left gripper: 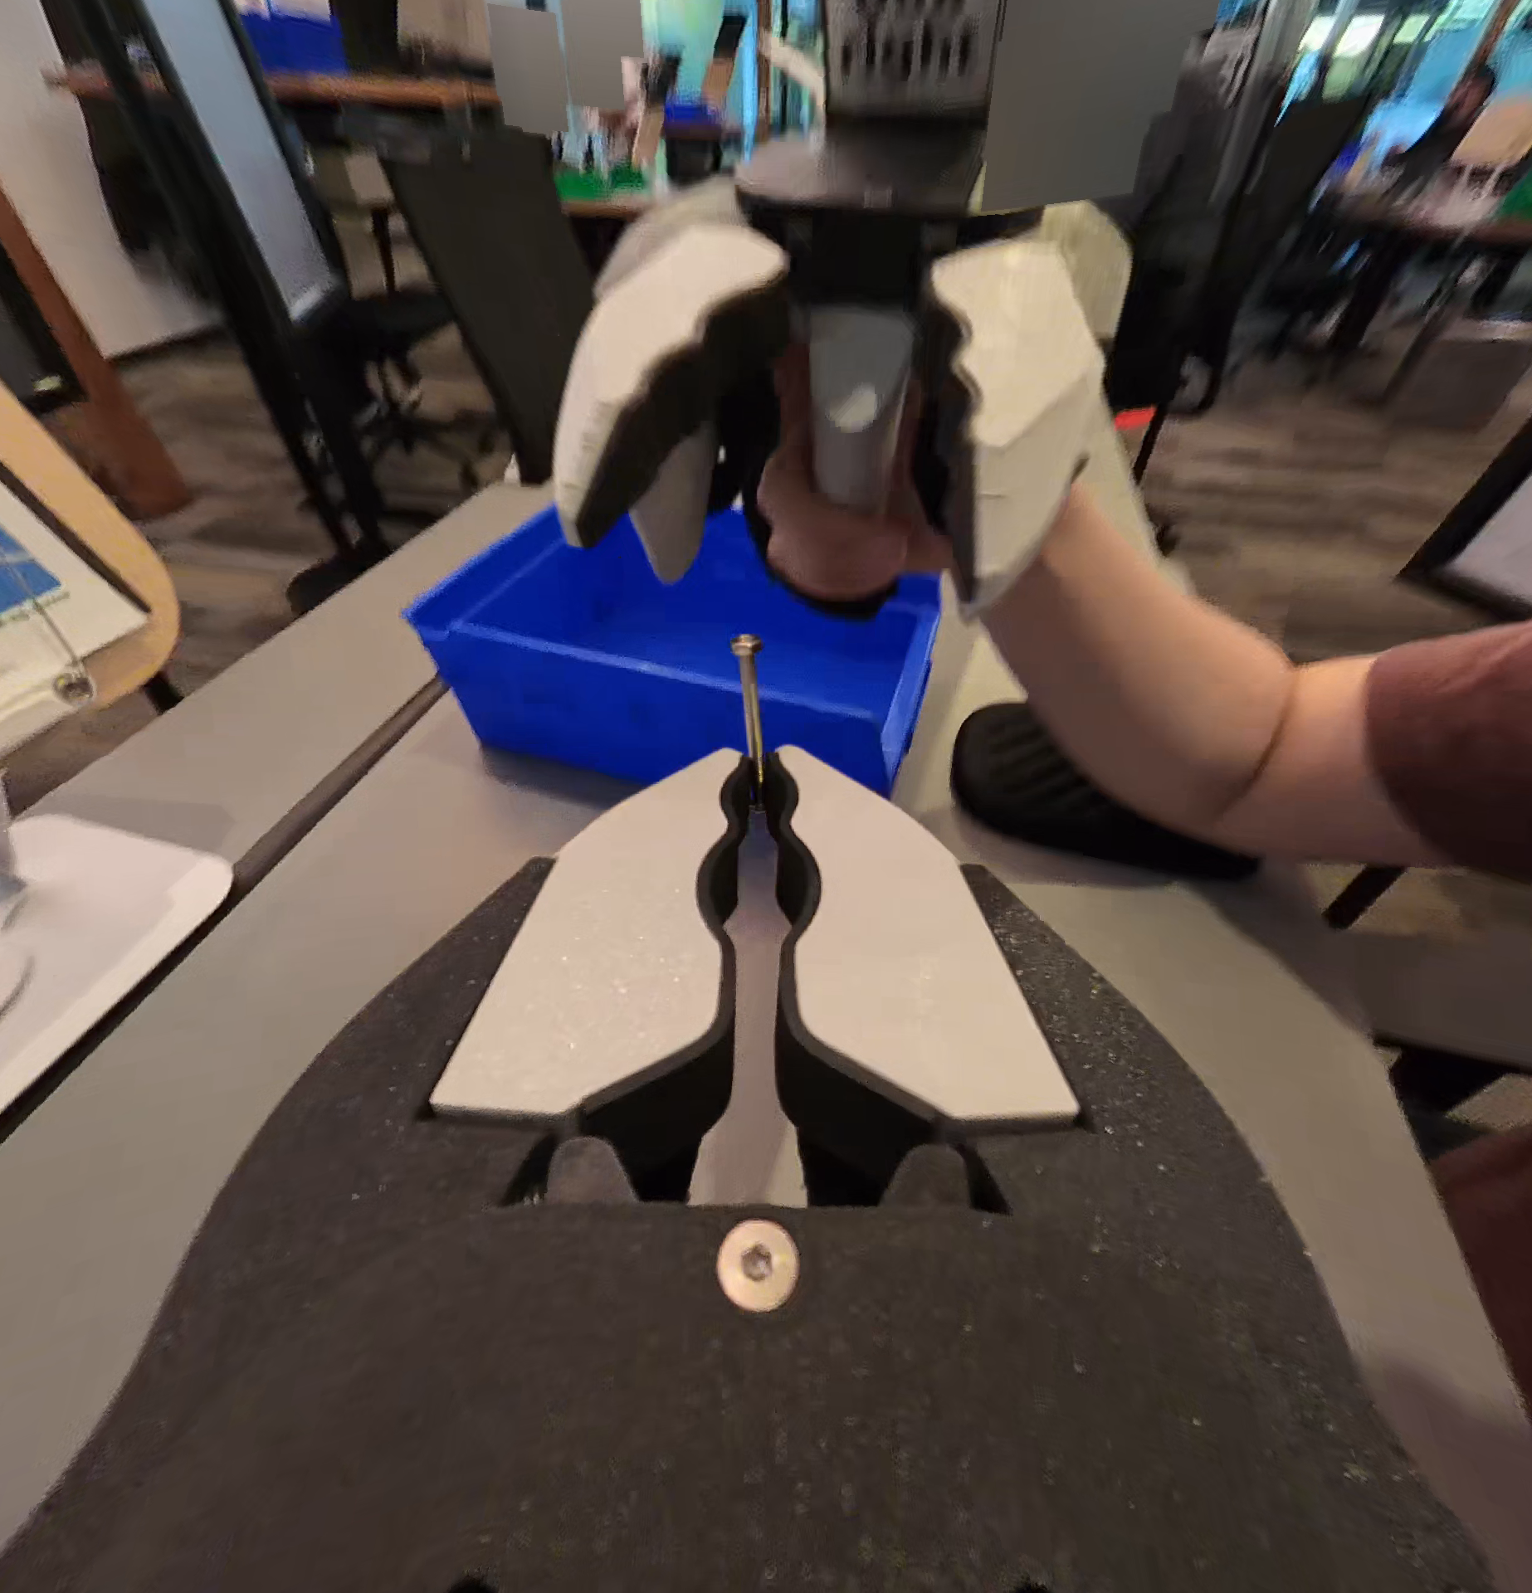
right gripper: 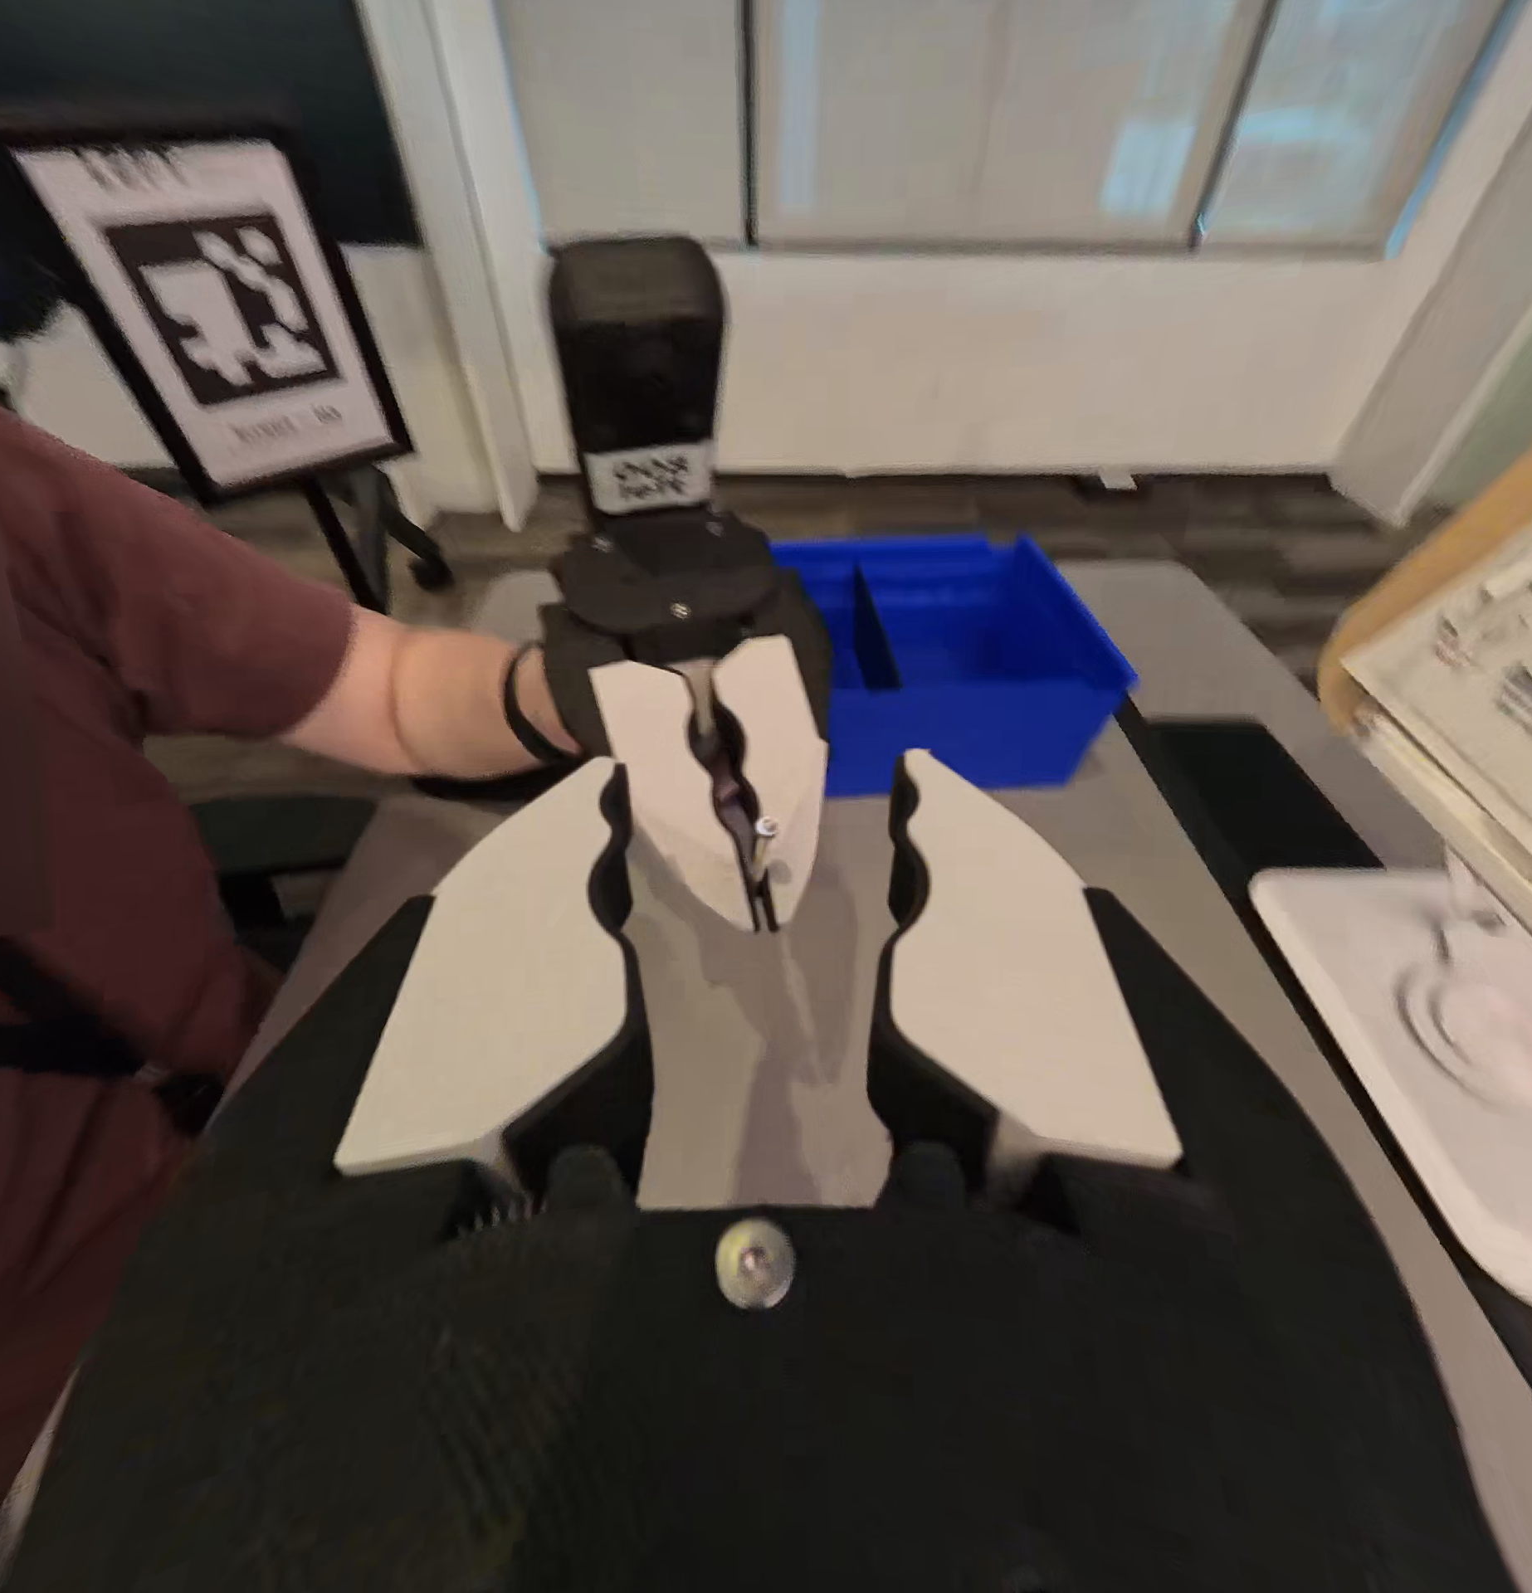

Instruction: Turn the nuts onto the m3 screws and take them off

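- The screw [left gripper: 752, 715] stands nearly upright, its lower end pinched between the tips of the left hand-held gripper [left gripper: 756, 763], its head at the top, in front of the bin.
- In the right wrist view the same screw [right gripper: 762, 849] shows between those fingers, head tilted toward the camera.
- Whether a nut sits on the screw cannot be told; it is too small and blurred.
- The left hand-held gripper [right gripper: 764, 922] is narrow, clamped on the screw, and sits above the bench between the right one's fingers.
- The right hand-held gripper [right gripper: 756, 776] is spread wide and holds nothing.
- From the left wrist view the right hand-held gripper [left gripper: 797, 569] faces the camera above the bin, fingers apart, with a hand [left gripper: 831, 534] behind them.
- A blue bin [left gripper: 659, 681] rests on the grey bench [left gripper: 314, 905] just behind the screw; a divider [right gripper: 870, 638] splits it into compartments.
- A white stand base [right gripper: 1383, 1034] lies near the bench edge, well apart from the screw.
- A framed black-and-white marker board [right gripper: 219, 319] stands on the floor beyond.
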A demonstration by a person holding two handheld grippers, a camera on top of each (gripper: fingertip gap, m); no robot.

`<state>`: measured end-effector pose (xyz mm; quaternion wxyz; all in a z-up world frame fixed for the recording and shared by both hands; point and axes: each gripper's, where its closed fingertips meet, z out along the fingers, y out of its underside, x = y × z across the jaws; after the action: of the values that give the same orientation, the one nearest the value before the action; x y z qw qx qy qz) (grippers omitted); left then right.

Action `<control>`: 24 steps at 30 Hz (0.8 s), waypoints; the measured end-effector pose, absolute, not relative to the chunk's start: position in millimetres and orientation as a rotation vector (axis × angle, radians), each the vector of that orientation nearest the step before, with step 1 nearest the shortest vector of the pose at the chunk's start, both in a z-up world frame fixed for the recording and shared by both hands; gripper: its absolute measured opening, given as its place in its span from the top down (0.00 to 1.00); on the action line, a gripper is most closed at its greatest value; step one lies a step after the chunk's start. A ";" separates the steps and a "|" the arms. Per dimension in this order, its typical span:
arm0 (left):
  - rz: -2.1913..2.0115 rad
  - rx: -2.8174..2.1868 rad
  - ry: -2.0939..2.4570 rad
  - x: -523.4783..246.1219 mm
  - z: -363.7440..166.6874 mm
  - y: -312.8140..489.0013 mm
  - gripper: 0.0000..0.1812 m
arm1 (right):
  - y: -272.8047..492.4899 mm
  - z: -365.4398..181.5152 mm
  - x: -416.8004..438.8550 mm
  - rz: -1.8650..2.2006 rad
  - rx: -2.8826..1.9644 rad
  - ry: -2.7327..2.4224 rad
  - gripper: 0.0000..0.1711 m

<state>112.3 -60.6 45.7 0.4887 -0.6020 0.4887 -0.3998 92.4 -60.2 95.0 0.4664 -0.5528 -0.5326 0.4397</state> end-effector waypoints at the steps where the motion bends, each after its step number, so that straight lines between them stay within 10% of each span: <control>1: -1.007 -1.431 1.170 111.0 52.5 -62.7 0.99 | -65.1 99.3 89.4 1.112 -1.306 -1.306 0.62; 24: -1.029 -1.326 1.071 96.5 82.2 -62.8 0.99 | -92.9 97.9 60.6 1.022 -1.161 -1.392 0.55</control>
<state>96.5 -62.8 82.2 0.5440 -0.5588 0.4515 -0.4335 60.6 -92.9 97.9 0.5059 -0.4812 -0.5769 0.4238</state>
